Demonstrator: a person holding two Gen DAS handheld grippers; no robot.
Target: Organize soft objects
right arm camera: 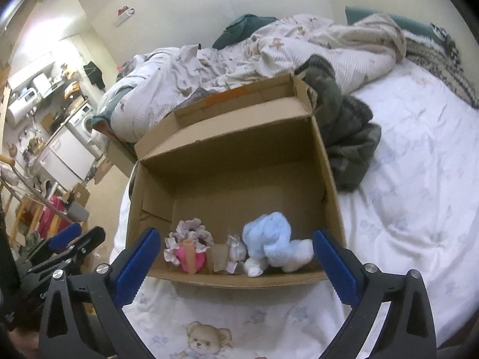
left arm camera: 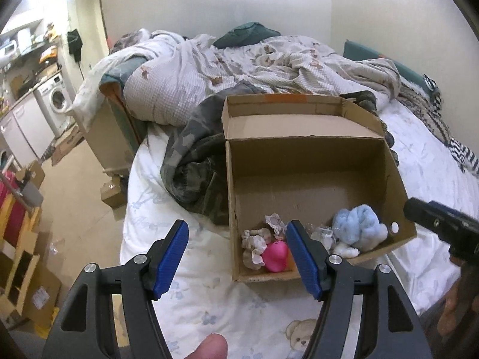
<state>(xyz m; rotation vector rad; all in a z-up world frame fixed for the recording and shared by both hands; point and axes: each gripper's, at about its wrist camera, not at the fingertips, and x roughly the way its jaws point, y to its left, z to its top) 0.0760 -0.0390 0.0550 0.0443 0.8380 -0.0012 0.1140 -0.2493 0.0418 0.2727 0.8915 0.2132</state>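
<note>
We are holding both the left tongs (left arm camera: 236,257) and right tongs (right arm camera: 236,264) open and empty over the brown cardboard box (right arm camera: 326,161) on the bed (right arm camera: 404,179), where the fluffy blue plush toy (right arm camera: 269,239), pink rubber toy (right arm camera: 191,258) and frilly grey cloth (right arm camera: 190,230) are already lying, with the camouflage garment (right arm camera: 344,137) seemingly still waiting outside.

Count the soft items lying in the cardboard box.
3 clear: a blue plush near the right wall, a pink toy at left, a pale frilly cloth around it. Smaller scraps between may hide more.

Left claw (left arm camera: 238,258) and right claw (right arm camera: 236,266) both agape, empty, angled downward
</note>
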